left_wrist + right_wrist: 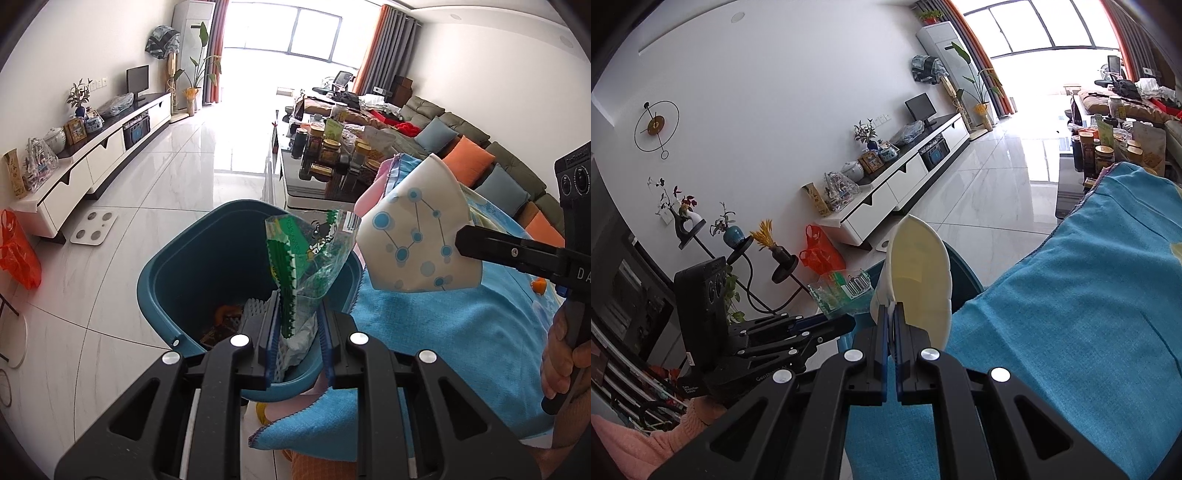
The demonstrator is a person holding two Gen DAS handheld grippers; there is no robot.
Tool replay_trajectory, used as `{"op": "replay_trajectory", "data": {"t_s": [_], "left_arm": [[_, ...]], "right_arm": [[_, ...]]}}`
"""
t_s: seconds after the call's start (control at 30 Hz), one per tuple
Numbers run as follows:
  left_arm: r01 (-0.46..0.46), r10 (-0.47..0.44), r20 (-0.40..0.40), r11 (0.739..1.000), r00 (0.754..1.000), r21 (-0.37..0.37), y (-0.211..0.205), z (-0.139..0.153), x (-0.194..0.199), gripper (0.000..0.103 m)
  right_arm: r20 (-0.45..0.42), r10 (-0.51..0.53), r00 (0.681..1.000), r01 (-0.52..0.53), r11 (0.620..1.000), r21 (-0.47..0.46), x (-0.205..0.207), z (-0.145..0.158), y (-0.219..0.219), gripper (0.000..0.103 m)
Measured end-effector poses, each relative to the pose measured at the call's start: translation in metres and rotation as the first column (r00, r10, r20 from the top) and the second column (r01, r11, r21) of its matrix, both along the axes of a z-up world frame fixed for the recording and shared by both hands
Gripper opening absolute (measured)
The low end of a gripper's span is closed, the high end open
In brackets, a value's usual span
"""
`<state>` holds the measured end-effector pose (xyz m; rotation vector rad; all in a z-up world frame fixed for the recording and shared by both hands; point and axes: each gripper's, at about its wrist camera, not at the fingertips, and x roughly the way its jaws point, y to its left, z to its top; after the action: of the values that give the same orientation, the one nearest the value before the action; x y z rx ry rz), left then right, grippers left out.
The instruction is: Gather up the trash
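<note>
In the left wrist view my left gripper [297,325] hangs over a teal trash bin [177,273] on the floor. Its jaws stand apart, and a green and clear plastic wrapper [306,258] sits loosely between them, touching the left pad. Orange peel and white foam netting [255,308] lie inside the bin. My right gripper [461,240] comes in from the right, shut on a squashed white paper cup with blue dots [413,240]. In the right wrist view my right gripper [891,314] pinches the cup's rim [919,273] above the bin [964,277], with the wrapper [842,295] and left gripper [846,325] to its left.
A blue cloth [461,325] covers the table right of the bin, also seen in the right wrist view [1071,314]. Jars [328,147] crowd a low table behind. A white scale [94,229], an orange bag [16,251] and a TV cabinet [103,155] stand left.
</note>
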<state>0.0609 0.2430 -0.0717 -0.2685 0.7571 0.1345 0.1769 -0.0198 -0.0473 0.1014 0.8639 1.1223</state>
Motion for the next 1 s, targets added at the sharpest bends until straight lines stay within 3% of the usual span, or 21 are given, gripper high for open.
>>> {"op": "replay_trajectory", "data": {"t_s": [0.8,1.0], "left_arm": [[-0.108,0.105,-0.057,0.993,0.993,-0.043,0.019,-0.024,0.031,0.025],[-0.124,0.118,-0.083,0.990,0.990,-0.072,0.025,-0.042,0.041,0.035]], "right_arm": [[-0.089,0.026,0.996,-0.031,0.998,-0.059,0.019,-0.025,0.061,0.006],[-0.116,0.018,0.993,-0.027,0.997,-0.074,0.021,-0.035,0.064,0.011]]}}
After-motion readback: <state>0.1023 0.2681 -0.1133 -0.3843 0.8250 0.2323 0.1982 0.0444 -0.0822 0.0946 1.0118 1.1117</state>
